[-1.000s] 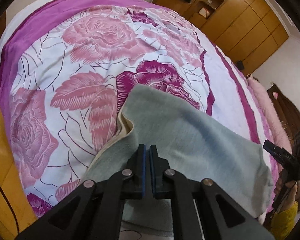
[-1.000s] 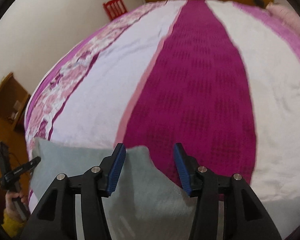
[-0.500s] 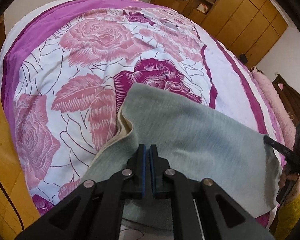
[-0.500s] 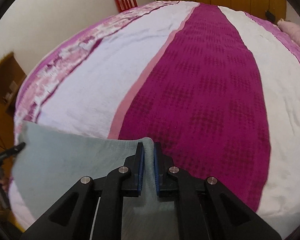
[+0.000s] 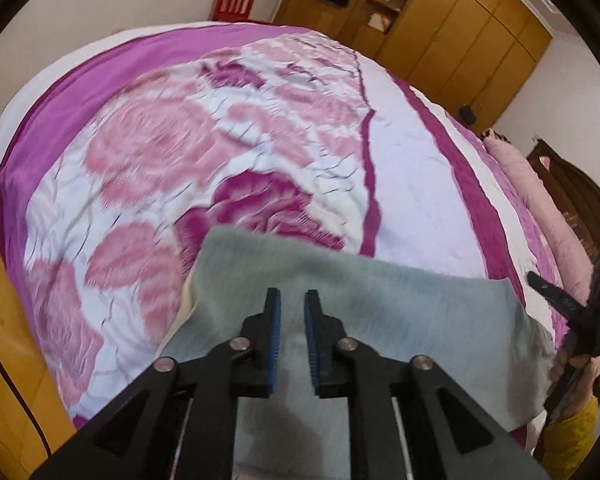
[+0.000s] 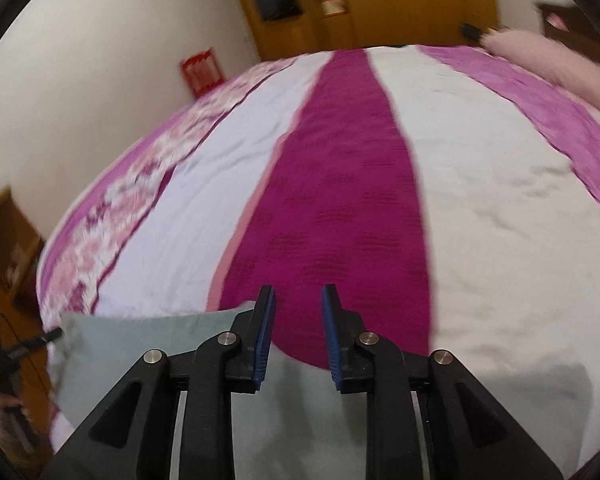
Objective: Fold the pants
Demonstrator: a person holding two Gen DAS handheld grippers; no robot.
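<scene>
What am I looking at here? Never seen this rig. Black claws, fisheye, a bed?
No robot: a person carries a handheld two-finger gripper in each hand, each with a fisheye camera looking along its fingers. One picture is from the left gripper, the other from the right gripper. Both look down at a bed with a pink and purple floral and striped cover. On it lies a pair of grey-green pants, partly folded. Both sets of jaws are opening, pads apart and pressing on nothing, so nothing is held. The person's hand with the right gripper shows at the left view's edge.
</scene>
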